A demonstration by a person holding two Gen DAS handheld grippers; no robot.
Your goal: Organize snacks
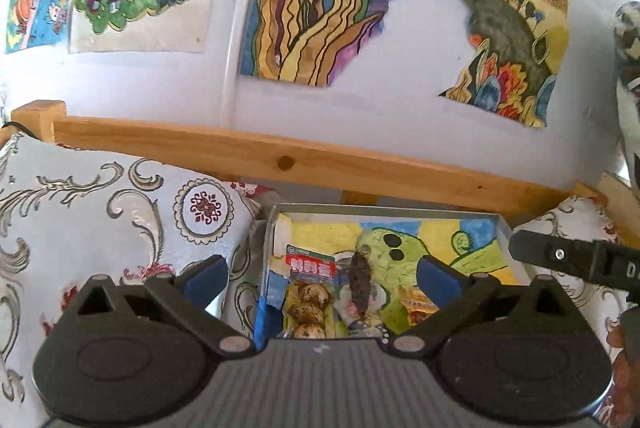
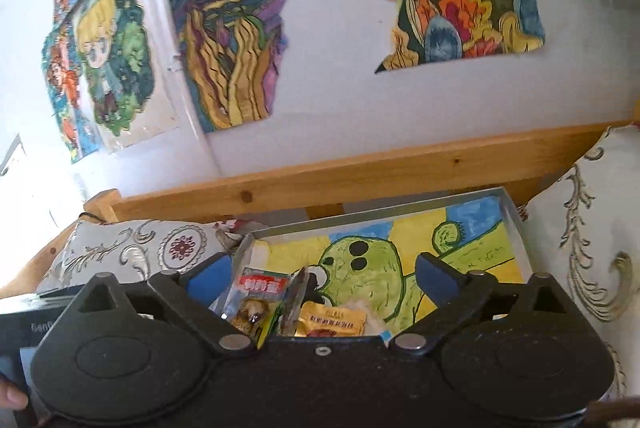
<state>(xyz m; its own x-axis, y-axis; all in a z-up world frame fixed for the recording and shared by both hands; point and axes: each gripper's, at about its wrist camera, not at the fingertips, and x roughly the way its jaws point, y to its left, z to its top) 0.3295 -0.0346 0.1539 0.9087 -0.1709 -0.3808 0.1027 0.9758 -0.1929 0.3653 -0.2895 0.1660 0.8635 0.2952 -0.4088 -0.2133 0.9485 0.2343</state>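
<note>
A shallow grey box [image 1: 502, 224] [image 2: 514, 218] with a green cartoon painted on its floor holds the snacks. In the left wrist view a red-labelled packet of brown eggs [image 1: 310, 288] lies beside a clear packet with a dark brown strip [image 1: 360, 284]. The right wrist view shows the red-labelled packet [image 2: 260, 290], a thin packet standing on edge [image 2: 297, 294] and an orange packet [image 2: 332, 320]. My left gripper [image 1: 322, 276] hangs open above the box's left part, holding nothing. My right gripper [image 2: 324, 278] is open over the same packets, also empty; its black finger [image 1: 560, 254] shows at the right of the left wrist view.
Patterned cushions [image 1: 100, 220] [image 2: 588, 228] flank the box on both sides. A wooden rail [image 1: 280, 159] [image 2: 360, 171] runs behind it, below a white wall with colourful paintings [image 1: 320, 7]. A fingertip of a hand [image 2: 12, 398] shows at the lower left.
</note>
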